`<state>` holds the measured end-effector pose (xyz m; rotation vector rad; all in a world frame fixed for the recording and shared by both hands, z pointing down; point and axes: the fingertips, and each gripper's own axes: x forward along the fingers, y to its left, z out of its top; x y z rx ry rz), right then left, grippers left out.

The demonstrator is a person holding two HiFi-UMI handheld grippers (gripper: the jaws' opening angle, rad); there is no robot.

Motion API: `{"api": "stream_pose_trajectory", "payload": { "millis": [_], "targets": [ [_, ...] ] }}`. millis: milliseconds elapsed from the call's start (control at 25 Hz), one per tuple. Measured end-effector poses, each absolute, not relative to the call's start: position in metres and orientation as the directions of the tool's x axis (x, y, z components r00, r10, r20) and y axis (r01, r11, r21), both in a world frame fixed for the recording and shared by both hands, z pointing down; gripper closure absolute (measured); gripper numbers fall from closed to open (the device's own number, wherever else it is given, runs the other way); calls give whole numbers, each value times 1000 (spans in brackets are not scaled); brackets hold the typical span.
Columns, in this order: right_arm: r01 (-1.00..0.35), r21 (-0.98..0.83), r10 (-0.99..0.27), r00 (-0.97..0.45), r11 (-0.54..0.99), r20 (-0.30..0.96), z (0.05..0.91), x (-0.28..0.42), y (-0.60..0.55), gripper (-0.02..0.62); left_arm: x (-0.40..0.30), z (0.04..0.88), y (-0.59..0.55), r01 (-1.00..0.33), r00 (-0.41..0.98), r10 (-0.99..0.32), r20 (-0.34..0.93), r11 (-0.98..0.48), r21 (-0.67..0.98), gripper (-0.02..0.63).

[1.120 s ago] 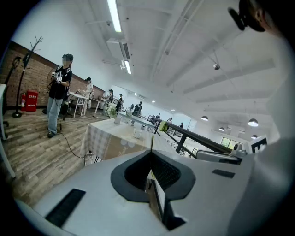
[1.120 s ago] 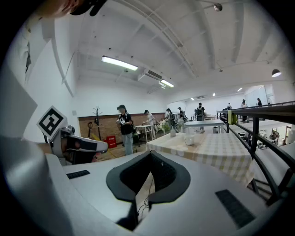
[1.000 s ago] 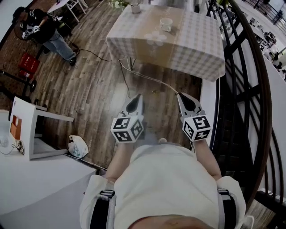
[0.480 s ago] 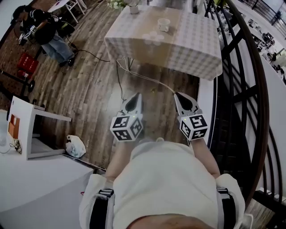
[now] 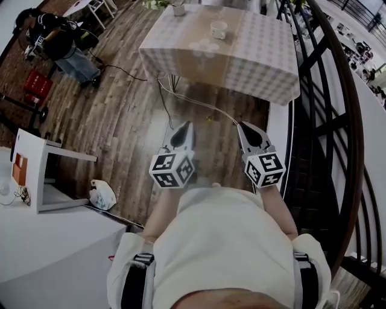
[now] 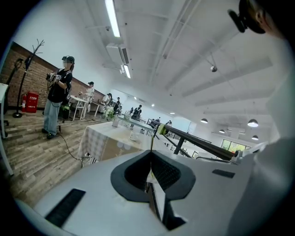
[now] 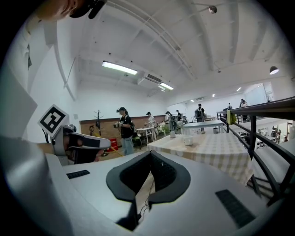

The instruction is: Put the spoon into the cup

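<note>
**Cup on the far table, both claws closed and empty**

Cup [image 5: 218, 29] – white, upright – stands on the checked tablecloth of the table [image 5: 265, 60], towards its far side, with a small vase [image 5: 178, 9] to its left at the far edge. No view is sharp enough to pick out the spoon.

Both tools are held close to the person's body, well short of the table, over the wooden floor. The left gripper [image 5: 186, 125] has its jaws pressed together with nothing between them. The right gripper [image 5: 244, 127] also has its jaws meeting at the tips, nothing between them. They sit side by side, apart, both aimed towards the table.

A cable [image 5: 193, 101] runs across the floor from under the table towards the grippers. A dark railing [image 5: 338, 121] curves along the right – and another person [image 5: 60, 45] stands at the far left.
</note>
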<state>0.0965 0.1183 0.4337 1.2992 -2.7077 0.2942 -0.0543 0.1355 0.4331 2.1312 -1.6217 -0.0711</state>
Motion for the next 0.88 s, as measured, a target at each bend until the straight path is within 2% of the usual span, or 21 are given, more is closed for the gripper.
{"api": "stream_pose_trajectory", "payload": {
  "millis": [880],
  "targets": [
    [-778, -124, -747, -626, 616, 223, 446, 84, 98, 595, -66, 443, 109, -893, 317, -917, 241, -202, 403, 601]
  ]
}}
